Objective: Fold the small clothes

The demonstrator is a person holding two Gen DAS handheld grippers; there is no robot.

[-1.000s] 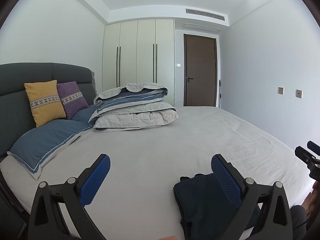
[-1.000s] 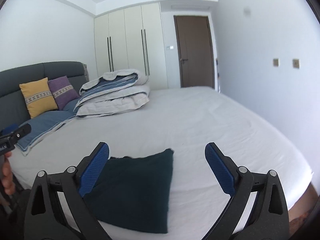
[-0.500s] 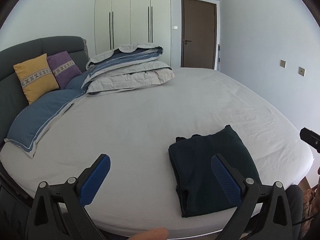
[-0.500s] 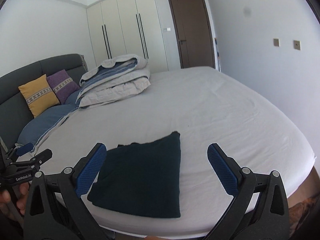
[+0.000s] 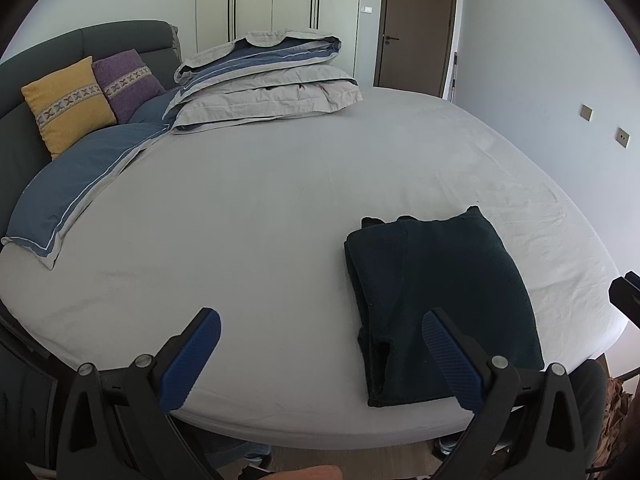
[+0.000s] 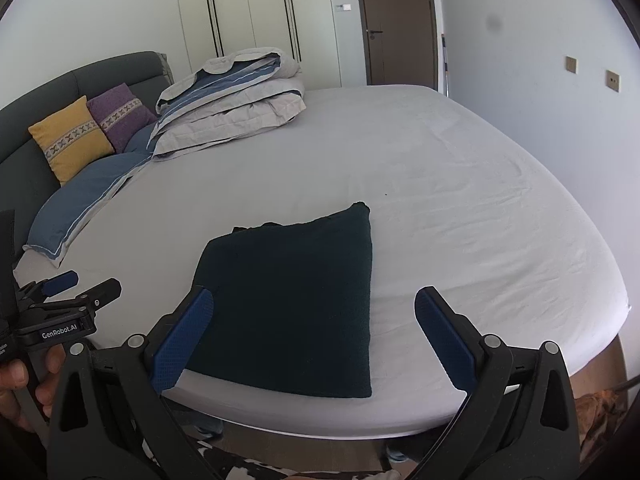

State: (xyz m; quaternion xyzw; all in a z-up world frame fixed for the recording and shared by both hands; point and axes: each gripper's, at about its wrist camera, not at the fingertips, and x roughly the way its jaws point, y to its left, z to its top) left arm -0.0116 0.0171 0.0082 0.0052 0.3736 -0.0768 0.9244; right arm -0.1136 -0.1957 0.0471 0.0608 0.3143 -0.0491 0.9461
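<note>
Left wrist view: the left gripper is held above the near edge of the bed, its two blue-padded fingers spread wide with nothing between them. The dark folded garment lies flat on the grey sheet near the bed's front edge, to the right of centre in this view, with the right-hand finger pad overlapping its lower portion in the picture; contact cannot be determined. The garment forms a roughly rectangular stack with layered edges visible along its left side. Right wrist view: the right gripper is likewise wide open and grips nothing. The same garment appears here between the two fingers, nearer the left-hand pad, whose tip overlaps the garment's near left corner; whether it touches the fabric cannot be determined. The left gripper is visible at the left edge of this view, held by a hand, well apart from the garment. At the far side of the bed a folded duvet rests beside a blue pillow, with a yellow cushion and a purple cushion leaning against the dark headboard. A white wardrobe and a brown door stand behind the bed
</note>
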